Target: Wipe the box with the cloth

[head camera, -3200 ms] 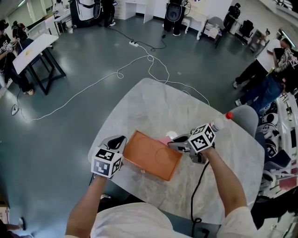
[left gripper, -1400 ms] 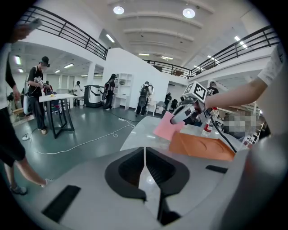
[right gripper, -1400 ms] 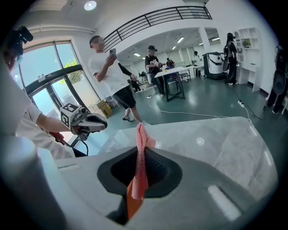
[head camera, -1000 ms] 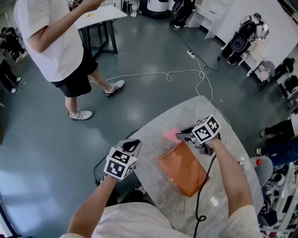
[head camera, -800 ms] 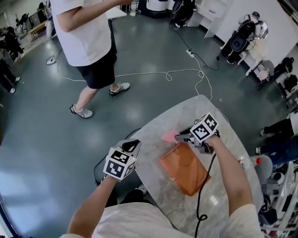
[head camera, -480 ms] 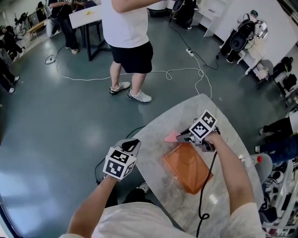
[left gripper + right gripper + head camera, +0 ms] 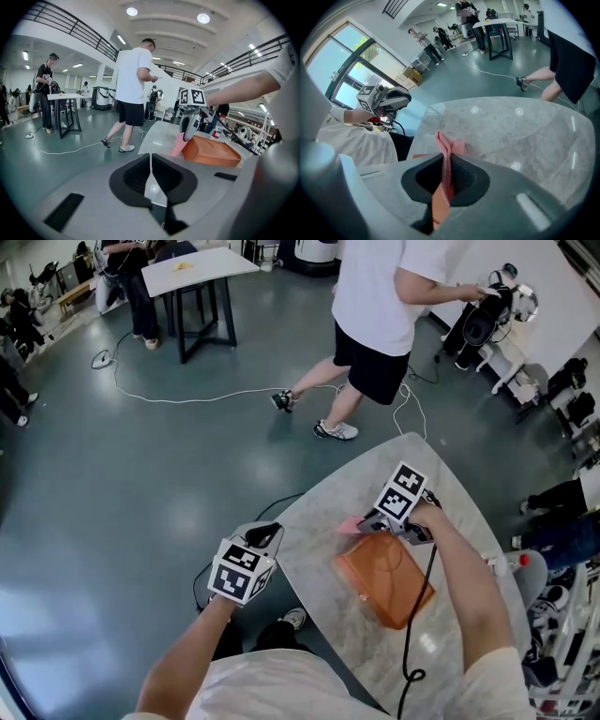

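Centre right of the head view: the right gripper (image 7: pixel 373 521) has its jaws pinched on the pink cloth (image 7: pixel 348 524) at the orange box's (image 7: pixel 386 579) upper corner, on the marble surface (image 7: pixel 412 460). The left gripper (image 7: pixel 265 532), lower left, hovers off the surface, jaws together, empty. With the box unsteadied, wiping could shove it off the edge.

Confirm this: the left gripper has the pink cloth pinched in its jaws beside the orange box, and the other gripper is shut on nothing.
Wrong gripper. The right gripper view shows the right gripper pinching the pink cloth beside the orange box; the left gripper is the one shut on nothing.
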